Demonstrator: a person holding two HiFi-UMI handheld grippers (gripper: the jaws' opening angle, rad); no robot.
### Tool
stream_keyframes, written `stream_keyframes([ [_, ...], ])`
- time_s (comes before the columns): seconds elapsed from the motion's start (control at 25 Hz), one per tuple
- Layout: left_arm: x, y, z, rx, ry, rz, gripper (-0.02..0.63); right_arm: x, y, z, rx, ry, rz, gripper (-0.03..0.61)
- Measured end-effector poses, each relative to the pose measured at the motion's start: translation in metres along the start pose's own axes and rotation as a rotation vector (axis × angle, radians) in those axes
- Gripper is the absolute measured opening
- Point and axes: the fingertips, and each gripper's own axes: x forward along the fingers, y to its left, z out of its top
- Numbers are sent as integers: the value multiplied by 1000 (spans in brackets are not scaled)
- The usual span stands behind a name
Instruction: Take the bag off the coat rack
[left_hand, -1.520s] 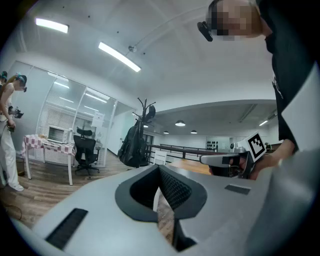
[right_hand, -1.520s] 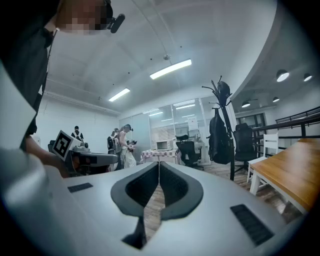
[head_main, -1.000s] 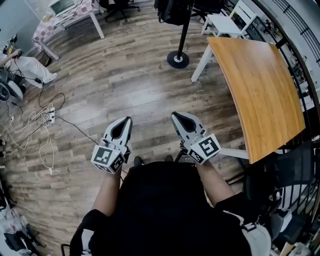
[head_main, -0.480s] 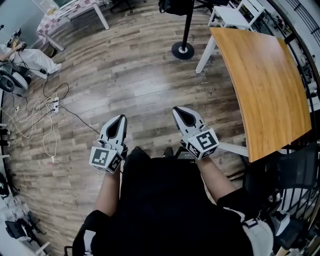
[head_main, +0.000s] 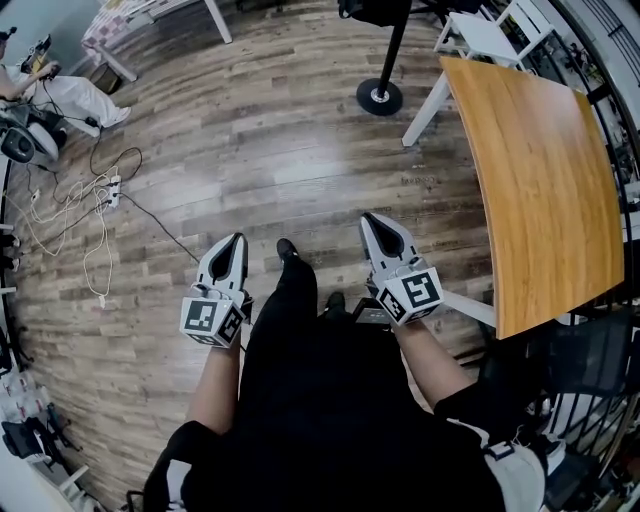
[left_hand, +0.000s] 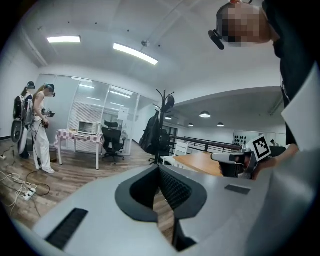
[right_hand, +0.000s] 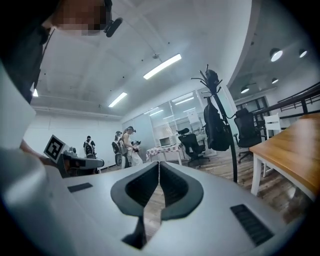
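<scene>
The black coat rack (head_main: 380, 97) stands on the wood floor well ahead of me, with the dark bag (head_main: 372, 9) hanging at its top, cut off by the frame's edge. In the left gripper view the bag (left_hand: 149, 135) hangs on the rack (left_hand: 163, 102), far beyond the jaws. The right gripper view shows the same bag (right_hand: 215, 126) on the rack's pole (right_hand: 231, 155). My left gripper (head_main: 236, 241) and right gripper (head_main: 371, 219) are held low in front of my body. Both are shut and hold nothing.
A wooden table (head_main: 545, 180) with white legs runs along the right, with a white chair (head_main: 492, 30) behind it. Cables and a power strip (head_main: 108, 200) lie on the floor at left. A person (head_main: 70, 96) stands at the far left. My foot (head_main: 288, 250) is between the grippers.
I have walked forward: the floor and table have shifted in the head view and my foot now steps out between the grippers. Both grippers stay shut and level.
</scene>
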Motion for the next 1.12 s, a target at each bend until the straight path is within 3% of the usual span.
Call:
stream_keyframes([
  [0.28,42,43,7,-42,-20,44,8,42,-20,5,9,29,-19,34],
  [0.56,89,103,30,-94,-51,8,8,124,-27,15,36,60,-12,34],
  [0.96,137,190,54,-131,-72,-34,8,228,-28,48,-26,58,-18,34],
  [1.04,143,208,58,-231,-91,-42,9,244,-28,51,-27,55,-16,34],
  [1.12,149,223,68,-439,-165,-59,8,254,-31,52,-23,62,-9,34],
])
